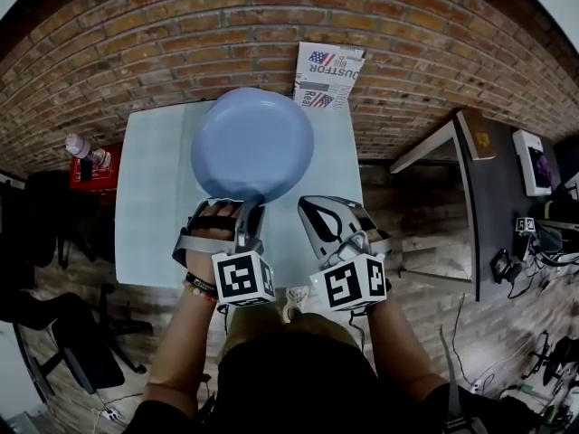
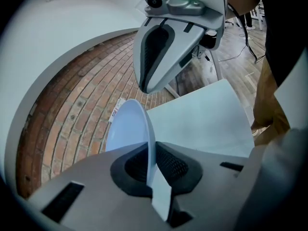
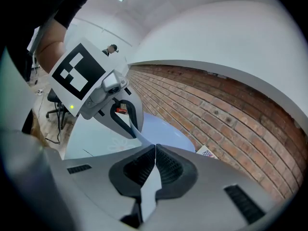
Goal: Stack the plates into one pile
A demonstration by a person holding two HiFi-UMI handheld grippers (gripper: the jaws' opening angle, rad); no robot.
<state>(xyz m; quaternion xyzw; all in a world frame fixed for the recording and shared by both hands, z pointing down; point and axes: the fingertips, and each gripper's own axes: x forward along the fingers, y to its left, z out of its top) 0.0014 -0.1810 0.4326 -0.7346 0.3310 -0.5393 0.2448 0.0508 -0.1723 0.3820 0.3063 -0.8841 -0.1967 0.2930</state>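
Above the pale blue desk (image 1: 154, 197), in the head view, both forearms reach forward side by side, each hand wrapped round a grey gripper with a black-and-white marker cube at its rear. The left gripper (image 1: 237, 204) angles downward, and its jaws pinch the near rim of a round, smooth, light blue plate (image 1: 251, 143), which hangs flat over the middle of the desk. The right gripper (image 1: 315, 211) sits just to the right, at the near right part of the desk.

Over the desk (image 2: 207, 119) in the left gripper view, the left gripper (image 2: 153, 150) has its ribbed black pads clamped on the plate (image 2: 127, 129), seen edge-on as a thin curved disc. The right gripper (image 2: 147, 85) hangs above it.

Low over the desk (image 3: 91, 134) in the right gripper view, the right gripper (image 3: 155, 150) has its jaws pressed together with nothing between them. Beyond them, the left gripper (image 3: 131, 129) holds the glossy plate (image 3: 166, 131) before a red brick wall (image 3: 216, 109).
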